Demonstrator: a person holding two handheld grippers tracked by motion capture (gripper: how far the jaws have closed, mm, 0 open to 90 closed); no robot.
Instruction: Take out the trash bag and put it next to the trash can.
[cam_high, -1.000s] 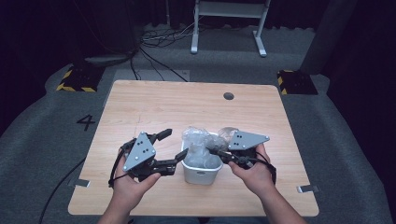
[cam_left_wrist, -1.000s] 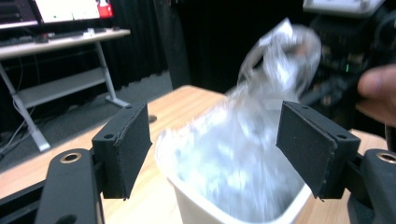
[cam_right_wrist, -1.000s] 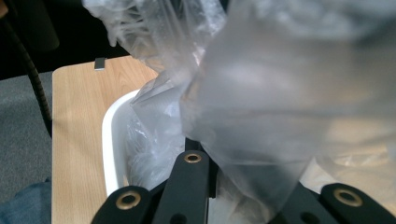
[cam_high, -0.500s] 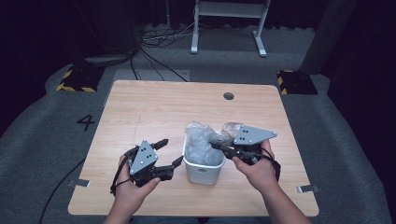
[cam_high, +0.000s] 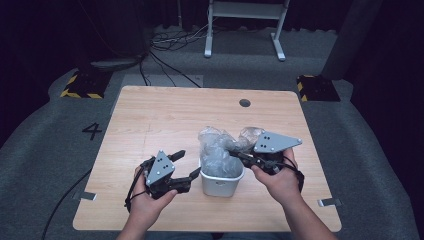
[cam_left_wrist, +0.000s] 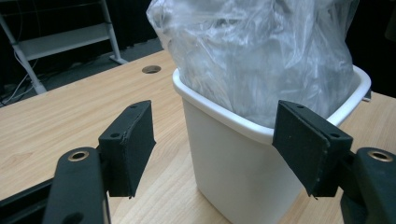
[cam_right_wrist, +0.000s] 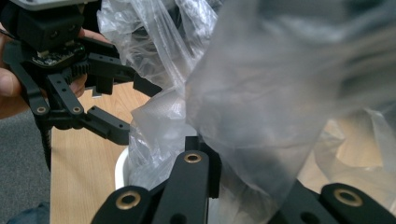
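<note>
My black grippers (cam_high: 181, 165) flank a white bin (cam_high: 220, 182) lined with a clear bag (cam_high: 220, 150), on pale wood-grain tabletop (cam_high: 165, 120).

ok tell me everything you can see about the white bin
The white bin is a small plastic tub with a rolled rim and sides tapering downward. It stands upright on the wooden table near the front edge. A crumpled clear plastic bag fills it and bulges above the rim. The left gripper, open, flanks it without touching; the right gripper pinches the bag.

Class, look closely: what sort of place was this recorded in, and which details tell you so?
Probably a lab or recording studio: dark curtained walls, a lone wooden table on grey carpet marked with the number 4, and hazard-striped floor weights with loose cables.
</note>
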